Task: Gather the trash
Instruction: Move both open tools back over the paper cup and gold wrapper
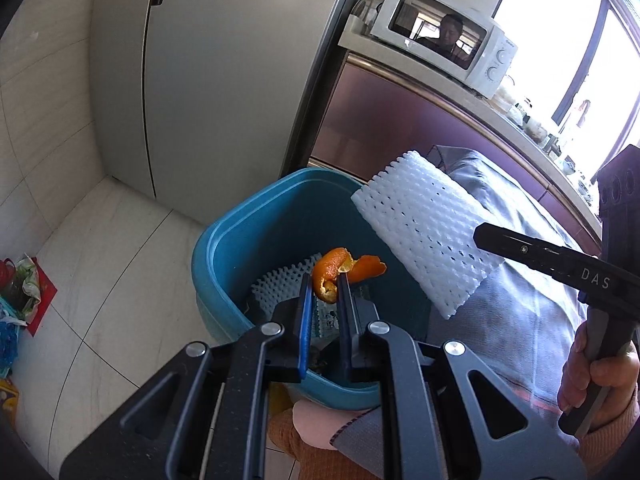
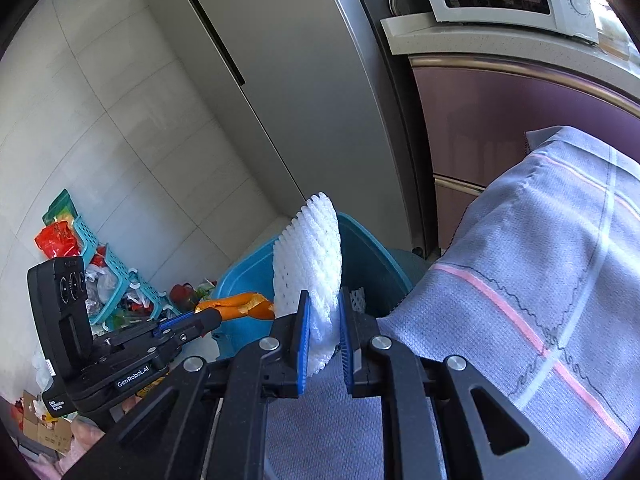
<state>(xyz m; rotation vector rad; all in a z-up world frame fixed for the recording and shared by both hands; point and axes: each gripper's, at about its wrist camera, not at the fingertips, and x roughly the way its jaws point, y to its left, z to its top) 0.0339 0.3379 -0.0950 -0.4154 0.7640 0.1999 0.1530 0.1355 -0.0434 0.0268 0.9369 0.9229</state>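
My left gripper [image 1: 325, 280] is shut on an orange peel [image 1: 340, 270] and holds it above the open blue trash bin [image 1: 224, 236]. A white foam net [image 1: 280, 286] and other scraps lie inside the bin. My right gripper [image 2: 324, 300] is shut on a white foam fruit net [image 2: 310, 256], held over the bin's right rim [image 2: 368, 236]. In the left wrist view that net [image 1: 424, 232] and the right gripper's finger [image 1: 520, 248] show at right. In the right wrist view the left gripper [image 2: 208, 316] with the peel [image 2: 240, 306] shows at left.
A grey fridge [image 1: 208, 80] stands behind the bin. A purple cabinet [image 1: 400, 120] carries a white microwave [image 1: 444, 44]. A table with a grey checked cloth [image 2: 540, 280] is at right. A teal basket with bags and clutter [image 2: 96, 276] sits on the tiled floor at left.
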